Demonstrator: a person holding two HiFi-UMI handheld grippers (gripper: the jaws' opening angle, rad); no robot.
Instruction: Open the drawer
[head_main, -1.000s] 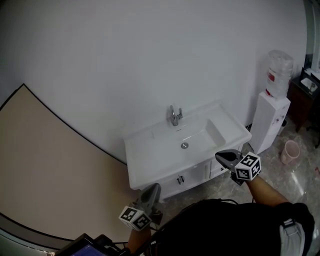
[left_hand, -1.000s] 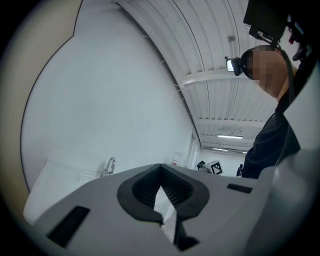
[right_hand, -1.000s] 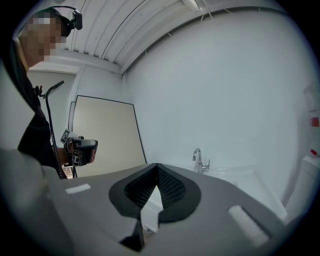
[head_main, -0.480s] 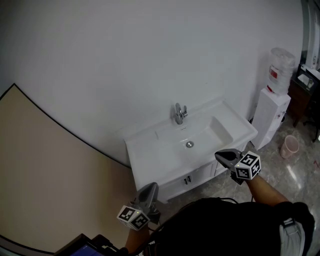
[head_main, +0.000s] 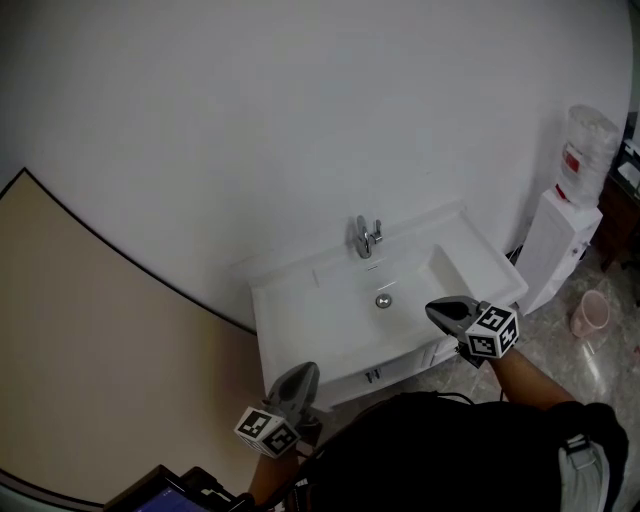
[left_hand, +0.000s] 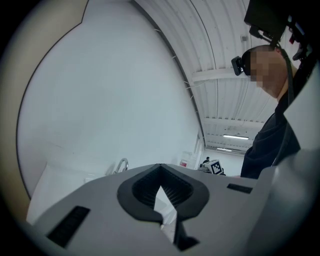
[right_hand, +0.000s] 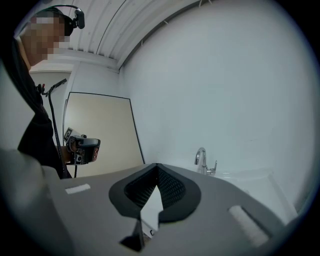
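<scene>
The drawer is sitting somewhere in the white front of the vanity cabinet (head_main: 400, 362), under the basin (head_main: 400, 275). The head view is showing that front only as a thin, steeply foreshortened band. Two small dark handles (head_main: 372, 376) are showing side by side near its middle, and I cannot tell which panel is the drawer.

The right gripper (head_main: 440, 312) is hanging above the basin's near right rim, its jaws pressed together on nothing. The left gripper (head_main: 302, 372) is hovering just off the cabinet's near left corner, and its tongs are likewise closed and empty.

The likeliest slip, in my judgement, is taking the wrong handle. The two are lying so close that a jaw could catch the neighbour and swing a door instead. Shut tongs would also just bump the pull and skid off it. The right gripper is riding close over the rim and could knock it while going down.

A chrome faucet (head_main: 367, 238) is rising at the far edge of the basin, against a plain white wall (head_main: 300, 110). A beige panel (head_main: 100, 340) is filling the left. To the right a water dispenser (head_main: 565, 240) is standing on the marbled floor (head_main: 600, 355), with a pink bucket (head_main: 592, 312) near it.
</scene>
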